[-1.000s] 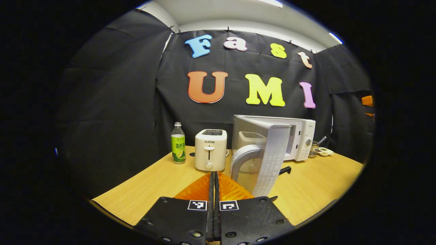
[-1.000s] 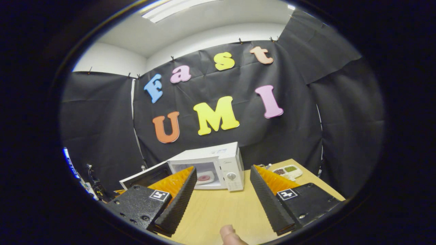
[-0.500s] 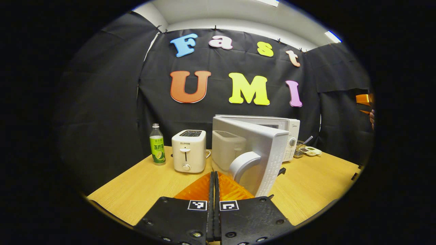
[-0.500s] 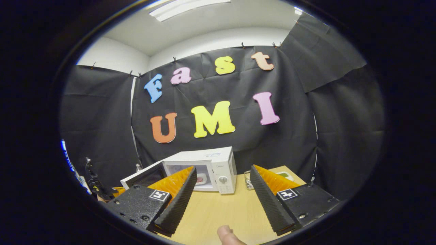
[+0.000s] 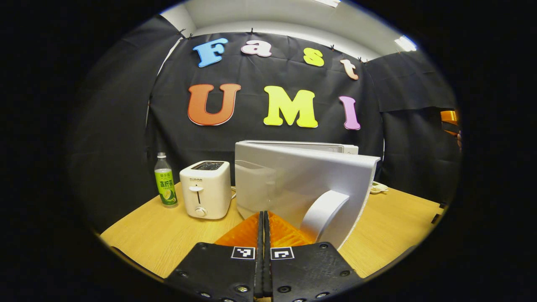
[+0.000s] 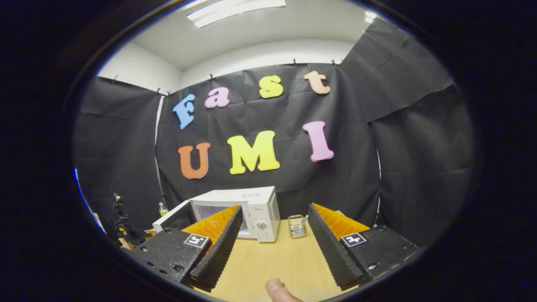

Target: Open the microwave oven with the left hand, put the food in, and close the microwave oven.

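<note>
The white microwave (image 6: 258, 207) stands at the back of the wooden table (image 6: 272, 260), its door (image 6: 175, 217) swung partway out to the left. In the left gripper view the door's white outer face (image 5: 285, 180) and curved handle (image 5: 323, 212) stand right in front of my left gripper (image 5: 263, 214), which is shut with nothing between its fingers, tips close to the door. My right gripper (image 6: 275, 207) is open and empty, well back from the microwave. One of its fingers (image 6: 218, 239) hides most of the oven's inside, so I cannot see the food.
A white toaster (image 5: 205, 188) and a green-labelled bottle (image 5: 165, 184) stand left of the microwave. A small mesh holder (image 6: 297, 225) sits to its right. A thumb (image 6: 277, 291) shows at the bottom of the right gripper view.
The door has swung toward the oven, with my shut left gripper following its outer face. My right gripper has drawn back; the plate of food seen inside earlier is now hidden.
</note>
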Demonstrator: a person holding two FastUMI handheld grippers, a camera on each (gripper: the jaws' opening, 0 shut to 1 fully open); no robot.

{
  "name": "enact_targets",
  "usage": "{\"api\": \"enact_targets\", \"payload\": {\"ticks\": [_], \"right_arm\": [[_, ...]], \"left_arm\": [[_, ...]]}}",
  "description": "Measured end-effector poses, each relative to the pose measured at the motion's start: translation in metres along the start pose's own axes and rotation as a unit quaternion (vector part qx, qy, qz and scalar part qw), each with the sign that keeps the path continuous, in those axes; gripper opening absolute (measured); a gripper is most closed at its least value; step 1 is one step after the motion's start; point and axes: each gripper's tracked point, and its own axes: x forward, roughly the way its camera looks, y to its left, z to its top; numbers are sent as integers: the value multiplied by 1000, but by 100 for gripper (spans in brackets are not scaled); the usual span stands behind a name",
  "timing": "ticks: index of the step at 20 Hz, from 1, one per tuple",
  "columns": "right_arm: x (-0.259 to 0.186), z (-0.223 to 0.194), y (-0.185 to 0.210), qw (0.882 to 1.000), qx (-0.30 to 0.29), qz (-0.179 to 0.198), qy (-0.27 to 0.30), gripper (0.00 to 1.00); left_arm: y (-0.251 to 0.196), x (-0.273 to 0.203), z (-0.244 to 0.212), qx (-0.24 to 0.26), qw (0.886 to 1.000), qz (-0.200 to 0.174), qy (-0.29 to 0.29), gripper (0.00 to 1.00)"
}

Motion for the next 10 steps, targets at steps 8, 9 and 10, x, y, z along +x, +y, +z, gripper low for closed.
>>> {"api": "enact_targets", "payload": {"ticks": [8,9,10], "right_arm": [[-1,-6,-16,1000,6,-6,-3,89],[0,-7,-17,1000,6,-7,-3,89],[0,-7,-20,1000,5,-9,-1,89]], "left_arm": [[-53,34,1,9,998,-54,-4,0],[-61,39,4,7,998,-62,-9,0],[-70,44,8,9,997,-70,-15,0]]}}
